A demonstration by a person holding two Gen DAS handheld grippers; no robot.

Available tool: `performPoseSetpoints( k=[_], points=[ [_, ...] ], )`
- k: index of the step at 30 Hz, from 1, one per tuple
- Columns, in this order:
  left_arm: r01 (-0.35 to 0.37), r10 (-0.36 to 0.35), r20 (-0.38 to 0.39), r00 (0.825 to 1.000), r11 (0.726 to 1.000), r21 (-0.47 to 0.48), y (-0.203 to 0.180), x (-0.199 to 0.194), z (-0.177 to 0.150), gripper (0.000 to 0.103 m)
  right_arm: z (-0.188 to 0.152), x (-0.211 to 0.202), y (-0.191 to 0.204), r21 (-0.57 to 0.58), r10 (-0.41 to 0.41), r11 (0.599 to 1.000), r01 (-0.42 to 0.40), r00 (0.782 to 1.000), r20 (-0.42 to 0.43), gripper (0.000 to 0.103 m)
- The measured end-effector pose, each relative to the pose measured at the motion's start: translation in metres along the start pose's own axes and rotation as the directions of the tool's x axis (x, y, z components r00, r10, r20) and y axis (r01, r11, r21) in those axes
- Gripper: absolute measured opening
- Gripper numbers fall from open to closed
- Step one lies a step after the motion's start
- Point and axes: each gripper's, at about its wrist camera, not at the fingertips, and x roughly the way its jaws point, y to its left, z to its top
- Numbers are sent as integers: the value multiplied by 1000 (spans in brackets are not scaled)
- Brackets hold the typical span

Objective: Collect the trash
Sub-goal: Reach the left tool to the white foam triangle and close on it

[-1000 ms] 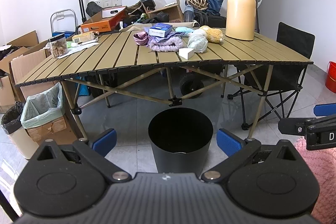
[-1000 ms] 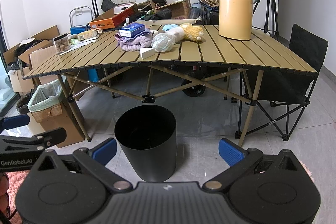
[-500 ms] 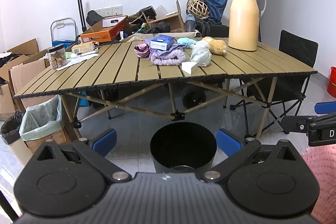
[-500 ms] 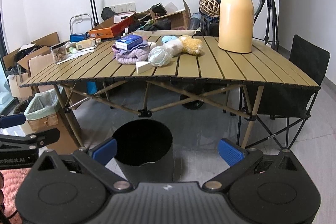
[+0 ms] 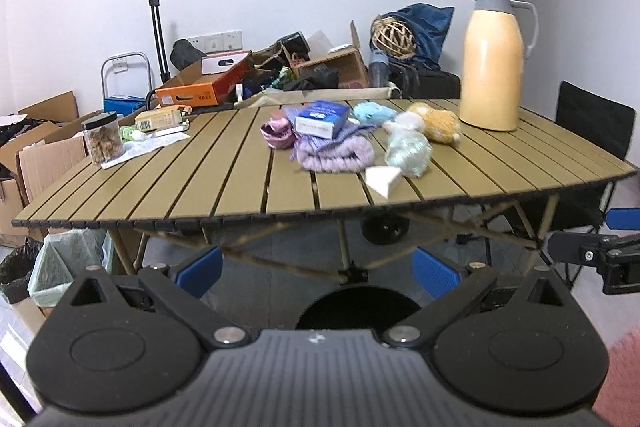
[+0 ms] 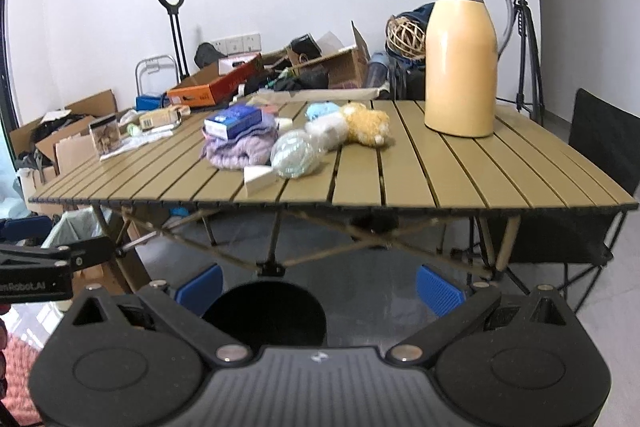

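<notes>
Task barely begun: both the left hand-held gripper (image 5: 316,273) and right hand-held gripper (image 6: 320,285) are spread wide and empty. The crumpled plastic wrap (image 5: 408,153) and white paper scrap (image 5: 382,181) remain on the table (image 5: 200,187); the black bin (image 6: 264,315) waits on the floor below.

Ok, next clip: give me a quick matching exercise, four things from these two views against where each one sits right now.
Things:
1. blue box
2. yellow jug
3. black bin
4. clear jar

Places:
A. on the floor, in front of the table
B. near the table's left end, on a sheet of paper
C. on top of the purple cloth
D. upright at the table's far right part

Pairs: 1-C, 2-D, 3-A, 4-B
</notes>
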Motion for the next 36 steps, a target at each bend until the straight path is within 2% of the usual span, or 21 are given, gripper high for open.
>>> performPoseSetpoints(
  k=[9, 13, 16, 21, 25, 27, 28, 30, 32, 34, 36],
  points=[
    [-11, 11, 8, 1000, 1000, 5, -7, 70, 32, 103, 33, 62, -16, 30, 1, 1000, -2, 999, 51, 103],
    [5, -5, 3, 1000, 1000, 27, -20, 102, 43, 103, 45, 85, -24, 34, -34, 999, 31, 996, 86, 103],
    [23, -23, 2, 1000, 999, 47, -30, 123, 47, 103, 53, 101, -30, 30, -51, 998, 48, 992, 118, 103],
    [44, -41, -41, 998, 997, 65, -49, 161, 46, 103, 60, 120, -45, 78, -74, 995, 61, 981, 177, 103],
    [67, -64, -39, 997, 995, 70, -61, 176, 45, 93, 58, 132, -60, 134, -67, 990, 43, 982, 176, 103],
    [76, -74, -42, 996, 995, 72, -64, 182, 47, 81, 55, 136, -64, 145, -61, 989, 36, 983, 172, 103],
    [88, -85, -52, 995, 994, 67, -66, 186, 47, 72, 54, 139, -66, 144, -58, 989, 33, 983, 174, 103],
    [97, -92, -77, 993, 994, 55, -67, 193, 48, 64, 52, 143, -66, 134, -64, 990, 41, 983, 175, 103],
    [95, -92, -88, 992, 995, 39, -66, 198, 49, 49, 50, 146, -65, 125, -70, 991, 49, 984, 164, 103],
    [104, -101, -88, 991, 994, 32, -65, 200, 51, 39, 49, 147, -63, 121, -67, 991, 48, 984, 162, 103],
    [112, -109, -82, 991, 993, 31, -64, 199, 50, 36, 50, 148, -61, 114, -68, 992, 50, 984, 165, 103]
  ],
)
